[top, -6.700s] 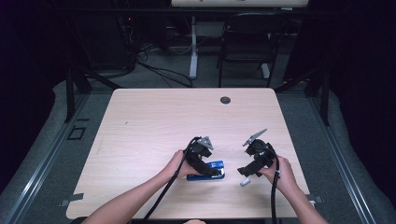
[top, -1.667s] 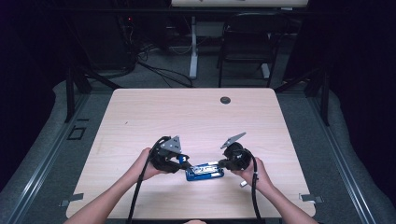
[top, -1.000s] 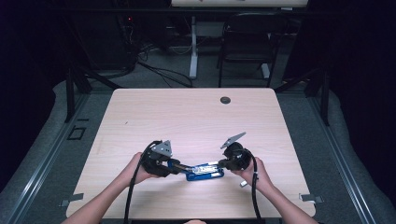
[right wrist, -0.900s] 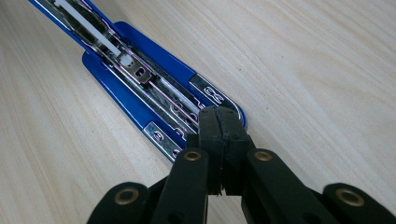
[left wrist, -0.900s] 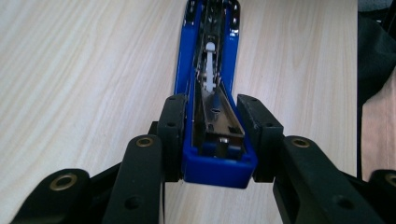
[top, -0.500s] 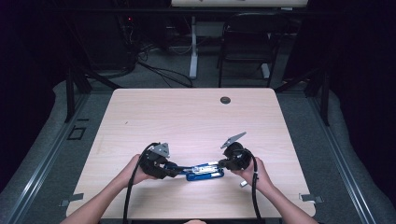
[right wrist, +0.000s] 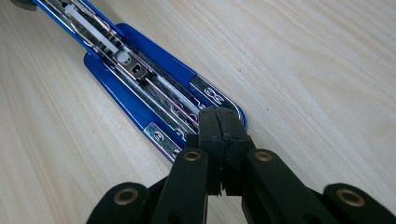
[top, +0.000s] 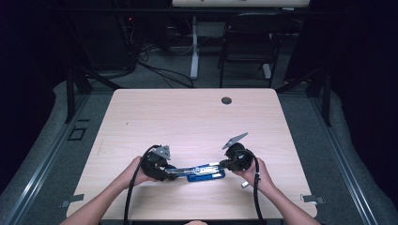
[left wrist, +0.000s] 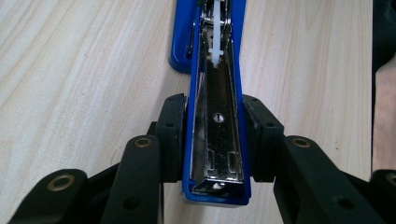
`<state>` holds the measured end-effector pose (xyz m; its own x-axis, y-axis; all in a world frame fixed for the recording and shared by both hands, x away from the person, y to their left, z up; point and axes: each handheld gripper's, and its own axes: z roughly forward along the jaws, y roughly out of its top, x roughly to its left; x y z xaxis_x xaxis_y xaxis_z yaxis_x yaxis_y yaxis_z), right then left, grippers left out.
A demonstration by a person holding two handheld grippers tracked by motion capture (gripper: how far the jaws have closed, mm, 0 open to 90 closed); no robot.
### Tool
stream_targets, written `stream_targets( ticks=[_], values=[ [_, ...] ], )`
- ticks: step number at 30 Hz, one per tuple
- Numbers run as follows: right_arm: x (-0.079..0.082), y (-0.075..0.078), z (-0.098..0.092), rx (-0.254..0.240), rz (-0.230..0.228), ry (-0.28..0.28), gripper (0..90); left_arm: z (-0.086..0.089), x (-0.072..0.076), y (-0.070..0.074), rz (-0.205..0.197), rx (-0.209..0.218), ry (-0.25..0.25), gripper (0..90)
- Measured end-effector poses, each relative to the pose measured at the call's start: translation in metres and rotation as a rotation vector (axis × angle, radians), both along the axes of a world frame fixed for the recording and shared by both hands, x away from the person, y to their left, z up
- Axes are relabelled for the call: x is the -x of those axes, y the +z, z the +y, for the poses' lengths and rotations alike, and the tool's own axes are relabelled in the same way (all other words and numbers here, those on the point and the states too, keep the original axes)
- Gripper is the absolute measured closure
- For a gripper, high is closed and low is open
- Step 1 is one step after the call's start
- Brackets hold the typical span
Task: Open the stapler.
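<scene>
A blue stapler (top: 199,172) lies folded out long on the wooden table (top: 187,117), near the front edge. My left gripper (top: 172,170) is shut on the stapler's blue top arm (left wrist: 217,93). In the left gripper view its pads (left wrist: 172,135) press both sides of that arm, whose shiny metal inside faces up. My right gripper (top: 222,165) is at the stapler's other end. In the right gripper view the right gripper (right wrist: 219,122) has its jaws shut together, the tip resting on the metal magazine (right wrist: 163,100) above the blue base.
A dark round grommet (top: 226,100) sits near the table's far edge. A small silvery piece (top: 244,184) lies by the right hand. Tape marks (top: 309,198) are at the front corners. A chair (top: 248,42) and cables stand beyond the table.
My left gripper has moved left and sunk toward the table with the stapler's top arm, laying the stapler out flatter. The right gripper has stayed in place.
</scene>
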<state>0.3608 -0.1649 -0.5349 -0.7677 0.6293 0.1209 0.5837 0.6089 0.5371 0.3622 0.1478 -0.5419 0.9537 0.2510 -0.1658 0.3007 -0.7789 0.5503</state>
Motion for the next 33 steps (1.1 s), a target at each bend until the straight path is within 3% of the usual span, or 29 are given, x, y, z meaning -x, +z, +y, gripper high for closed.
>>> stream_targets(
  ticks=[3,4,5,8,12,15,20,21,22,24,33],
  values=[
    [0.002,0.0,0.001,0.004,-0.031,0.014,87.3,0.0,0.0,-0.001,-0.001,-0.006,0.0,64.0],
    [0.002,0.0,0.001,-0.002,-0.034,0.023,84.2,0.0,-0.001,-0.003,0.02,0.016,-0.005,63.9],
    [0.003,0.001,0.001,-0.013,-0.037,0.025,82.7,0.001,-0.001,-0.003,0.014,0.002,0.0,63.9],
    [0.004,0.006,0.001,-0.016,-0.043,0.039,80.9,0.002,-0.003,-0.006,0.036,0.015,-0.011,63.8],
    [0.006,0.008,0.004,-0.01,-0.049,0.051,78.7,0.001,-0.004,-0.006,0.022,-0.009,-0.009,63.7],
    [0.006,0.009,0.003,-0.011,-0.045,0.054,77.0,0.001,-0.004,-0.007,0.03,0.0,-0.015,63.7],
    [0.004,0.014,-0.002,-0.033,-0.034,0.04,65.0,0.001,-0.004,-0.007,0.027,-0.009,-0.017,63.6],
    [0.004,0.016,-0.004,-0.038,-0.029,0.037,61.0,0.001,-0.004,-0.007,0.023,-0.015,-0.018,63.6],
    [0.003,0.018,-0.007,-0.037,-0.011,0.025,50.3,0.001,-0.004,-0.007,0.027,0.0,-0.023,63.6],
    [0.003,0.018,-0.011,-0.026,0.005,0.021,43.0,0.001,-0.004,-0.006,0.01,-0.017,-0.018,63.6],
    [0.004,0.021,-0.031,0.022,0.038,-0.048,23.9,0.001,-0.004,-0.007,0.023,0.0,-0.025,63.4]
  ],
)
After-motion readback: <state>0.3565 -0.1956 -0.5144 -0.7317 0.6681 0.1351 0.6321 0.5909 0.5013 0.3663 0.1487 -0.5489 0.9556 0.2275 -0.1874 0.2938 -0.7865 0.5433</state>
